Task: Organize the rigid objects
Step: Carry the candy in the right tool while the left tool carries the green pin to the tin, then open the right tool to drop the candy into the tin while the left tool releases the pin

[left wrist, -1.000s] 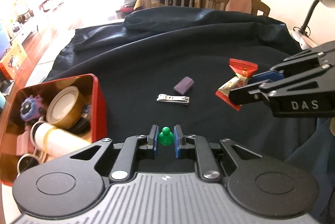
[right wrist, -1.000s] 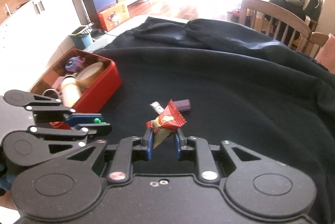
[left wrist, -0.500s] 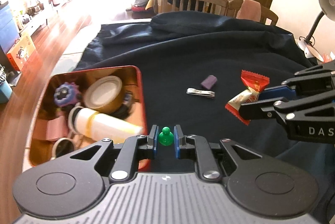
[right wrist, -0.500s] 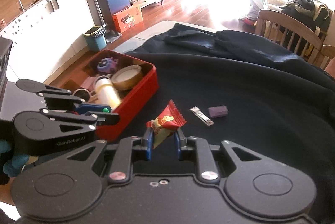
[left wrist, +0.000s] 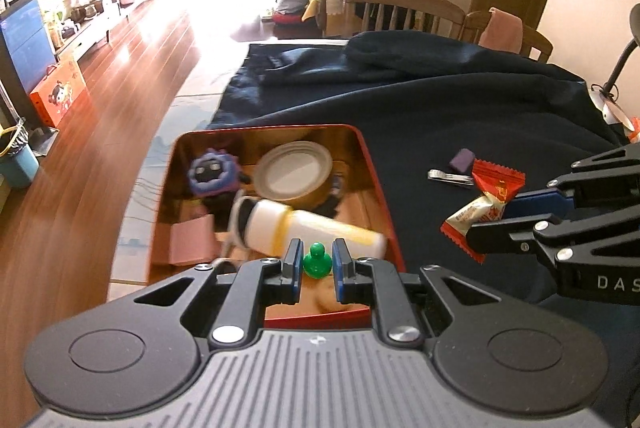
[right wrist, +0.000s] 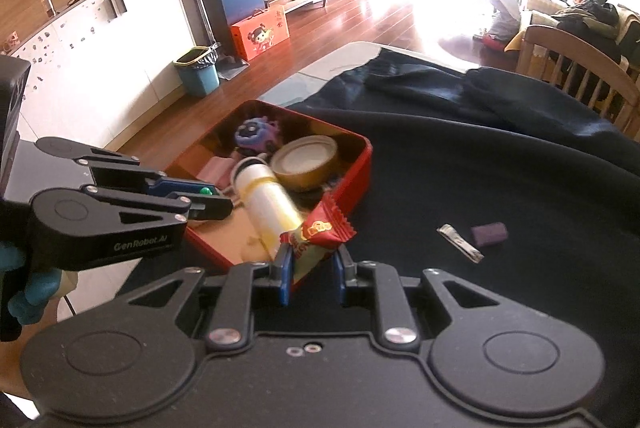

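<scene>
A: Our left gripper [left wrist: 316, 263] is clamping the little green pawn [left wrist: 317, 261] between its blue pads, and it is hanging over the near end of the red tin [left wrist: 380, 184].

B: And our right gripper [right wrist: 310, 260] is pinching the red candy wrapper [right wrist: 316, 240] by its lower end, so the crimped top is sticking up at a tilt. It is hovering by the tin's near corner, over the dark cloth [right wrist: 500, 180].

A: Just past the pawn we are seeing the white bottle [left wrist: 308, 228] lying on its side inside the tin, with the roll of tape [left wrist: 294, 170] behind it and the purple spiky toy [left wrist: 210, 172] at the far left corner. A pink piece [left wrist: 188, 242] is leaning at the left wall.

B: Out on the cloth to the right of the tin, the nail clipper [right wrist: 460, 248] is lying flat, and the purple block [right wrist: 488, 234] is sitting just beside it, apart from the tin.

A: Further off, we are looking at wooden chairs [left wrist: 400, 8] along the table's far edge.
</scene>
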`<state>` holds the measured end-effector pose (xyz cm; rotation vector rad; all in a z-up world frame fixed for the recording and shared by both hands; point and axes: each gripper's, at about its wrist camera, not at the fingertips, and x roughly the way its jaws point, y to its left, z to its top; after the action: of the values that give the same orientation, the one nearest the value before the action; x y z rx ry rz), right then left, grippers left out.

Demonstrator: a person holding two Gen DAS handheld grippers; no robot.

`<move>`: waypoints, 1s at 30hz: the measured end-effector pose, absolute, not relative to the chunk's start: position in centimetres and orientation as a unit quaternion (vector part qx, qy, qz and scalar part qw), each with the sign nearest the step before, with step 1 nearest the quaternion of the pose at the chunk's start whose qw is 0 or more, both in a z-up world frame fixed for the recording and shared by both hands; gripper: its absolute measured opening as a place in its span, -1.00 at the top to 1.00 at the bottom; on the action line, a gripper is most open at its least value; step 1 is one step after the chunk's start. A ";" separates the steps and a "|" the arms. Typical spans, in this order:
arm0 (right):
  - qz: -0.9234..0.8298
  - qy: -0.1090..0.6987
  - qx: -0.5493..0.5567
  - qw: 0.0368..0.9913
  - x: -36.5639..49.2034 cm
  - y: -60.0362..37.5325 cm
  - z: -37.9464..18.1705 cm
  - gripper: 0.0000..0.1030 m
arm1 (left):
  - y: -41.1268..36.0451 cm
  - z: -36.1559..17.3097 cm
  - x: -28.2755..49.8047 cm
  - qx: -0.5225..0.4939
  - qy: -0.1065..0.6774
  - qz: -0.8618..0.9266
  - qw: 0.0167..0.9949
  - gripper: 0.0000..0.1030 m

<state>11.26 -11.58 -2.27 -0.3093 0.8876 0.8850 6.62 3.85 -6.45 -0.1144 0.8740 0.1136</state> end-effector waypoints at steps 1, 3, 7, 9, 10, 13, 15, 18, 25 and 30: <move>0.413 0.414 -0.145 0.798 11.2 -11.1 -2.3 0.61 | 4.3 -6.5 6.6 -0.056 0.423 0.056 0.903 0.71; 0.413 0.416 -0.147 0.797 11.0 -10.1 -2.5 0.61 | 5.3 -6.6 6.5 -0.059 0.424 0.058 0.902 0.71; 0.411 0.416 -0.153 0.796 11.1 -8.1 -2.9 0.61 | 7.3 -7.1 6.5 -0.060 0.429 0.062 0.899 0.71; 0.407 0.420 -0.152 0.797 11.4 -7.1 -3.1 0.61 | 8.2 -7.3 6.5 -0.060 0.430 0.065 0.898 0.71; 0.406 0.423 -0.150 0.796 11.7 -6.6 -3.3 0.61 | 8.7 -7.4 6.6 -0.060 0.431 0.066 0.898 0.71; 0.401 0.429 -0.154 0.795 12.2 -5.2 -3.9 0.61 | 10.0 -7.8 7.1 -0.061 0.435 0.069 0.896 0.71; 0.397 0.431 -0.159 0.794 12.6 -4.4 -4.2 0.61 | 10.8 -7.9 7.6 -0.062 0.437 0.070 0.894 0.71; 0.384 0.430 -0.171 0.799 13.3 -3.5 -4.8 0.61 | 11.9 -8.2 8.6 -0.065 0.438 0.068 0.894 0.71; 0.361 0.445 -0.186 0.798 15.1 -2.5 -6.2 0.61 | 12.7 -9.1 11.3 -0.055 0.443 0.060 0.893 0.71; 0.357 0.452 -0.195 0.794 15.4 -2.0 -7.0 0.61 | 12.7 -10.0 12.6 -0.047 0.451 0.055 0.890 0.71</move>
<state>15.40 -2.02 -6.99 -0.4190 0.9714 0.7680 12.59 12.67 -10.03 -0.0978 0.9364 0.1144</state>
